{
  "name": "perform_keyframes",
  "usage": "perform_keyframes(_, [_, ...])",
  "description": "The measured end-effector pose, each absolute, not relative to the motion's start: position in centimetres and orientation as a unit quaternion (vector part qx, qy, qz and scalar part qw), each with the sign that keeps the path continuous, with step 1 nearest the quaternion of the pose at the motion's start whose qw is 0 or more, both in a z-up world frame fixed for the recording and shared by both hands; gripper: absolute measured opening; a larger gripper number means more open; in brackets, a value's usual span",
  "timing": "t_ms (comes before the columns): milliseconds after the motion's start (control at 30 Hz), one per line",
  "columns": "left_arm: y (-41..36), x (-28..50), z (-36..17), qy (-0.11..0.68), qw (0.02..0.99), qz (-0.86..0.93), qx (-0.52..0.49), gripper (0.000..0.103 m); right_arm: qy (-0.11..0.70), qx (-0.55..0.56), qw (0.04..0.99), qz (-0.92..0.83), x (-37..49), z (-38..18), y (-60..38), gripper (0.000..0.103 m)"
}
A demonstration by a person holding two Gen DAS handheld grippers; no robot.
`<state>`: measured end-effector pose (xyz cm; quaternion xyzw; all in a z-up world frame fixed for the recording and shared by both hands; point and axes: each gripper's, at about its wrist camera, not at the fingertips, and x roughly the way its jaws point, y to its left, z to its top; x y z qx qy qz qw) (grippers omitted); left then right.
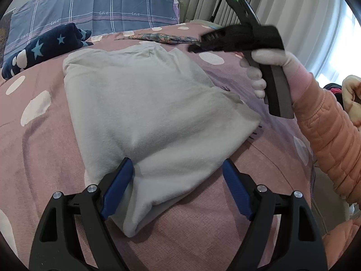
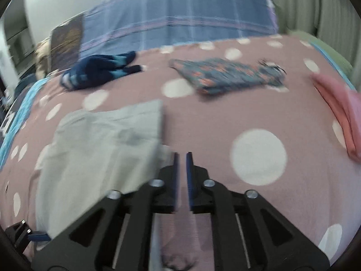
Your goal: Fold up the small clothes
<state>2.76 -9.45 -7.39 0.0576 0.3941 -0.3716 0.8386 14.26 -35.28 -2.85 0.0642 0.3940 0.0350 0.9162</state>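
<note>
A folded white garment (image 1: 146, 113) lies on the pink dotted bedspread (image 1: 33, 158); it also shows in the right wrist view (image 2: 97, 149). My left gripper (image 1: 178, 169) is open, its blue fingers on either side of the garment's near corner. My right gripper (image 2: 182, 158) is nearly shut with nothing between its fingers, hovering above the bedspread just right of the garment. In the left wrist view the right gripper (image 1: 237, 40) is held up in a gloved hand, beyond the garment's far right edge.
A folded floral garment (image 2: 225, 76) and a navy star-patterned item (image 2: 99, 70) lie farther back. A pink cloth (image 2: 338, 108) lies at the right edge. A blue plaid pillow (image 1: 94, 6) is at the head. Curtains (image 1: 282, 4) hang on the right.
</note>
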Motion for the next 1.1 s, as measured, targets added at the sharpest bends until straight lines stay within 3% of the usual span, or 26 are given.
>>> perform_keyframes(33, [-9.5, 2.7, -7.4, 0.394, 0.839, -0.371, 0.059, 0.082, 0.391, 0.064, 0.917, 0.047, 14.5, -2.6, -34.6, 0.036])
perform_keyframes(100, [-9.5, 2.7, -7.4, 0.393, 0.840, -0.370, 0.062, 0.082, 0.402, 0.040, 0.913, 0.058, 15.5, -2.5, -32.8, 0.048])
perform_keyframes(133, [-9.5, 2.7, -7.4, 0.393, 0.840, -0.369, 0.063, 0.082, 0.421, 0.020, 0.905, 0.059, 16.2, -3.1, -31.9, 0.043])
perform_keyframes(200, [-9.5, 2.7, -7.3, 0.392, 0.840, -0.370, 0.062, 0.082, 0.452, -0.006, 0.891, 0.049, 17.7, -5.2, -30.8, 0.007])
perform_keyframes(300, [-9.4, 2.7, -7.3, 0.391, 0.840, -0.371, 0.057, 0.082, 0.424, 0.089, 0.901, 0.035, 17.4, -4.7, -33.7, 0.002])
perform_keyframes(400, [-9.4, 2.7, -7.3, 0.392, 0.840, -0.370, 0.057, 0.082, 0.424, 0.088, 0.901, -0.031, 17.2, -5.0, -35.8, 0.001])
perform_keyframes(567, [-9.2, 2.8, -7.3, 0.394, 0.838, -0.374, 0.050, 0.082, 0.410, 0.079, 0.909, -0.013, 16.0, -2.8, -35.7, 0.005])
perform_keyframes(733, [-9.3, 2.9, -7.2, 0.392, 0.839, -0.373, 0.052, 0.082, 0.395, -0.005, 0.910, 0.126, 16.8, 0.7, -26.8, 0.033])
perform_keyframes(1000, [-8.9, 2.8, -7.2, 0.391, 0.838, -0.378, 0.041, 0.082, 0.468, -0.166, 0.840, 0.221, 21.4, -1.8, -11.8, 0.042])
perform_keyframes(1067, [-8.8, 2.9, -7.2, 0.391, 0.838, -0.378, 0.039, 0.082, 0.482, -0.193, 0.830, 0.201, 22.2, -3.4, -10.0, 0.009])
perform_keyframes(1100, [-8.8, 2.9, -7.2, 0.391, 0.839, -0.377, 0.039, 0.082, 0.489, -0.191, 0.829, 0.193, 23.4, -4.2, -9.7, 0.009])
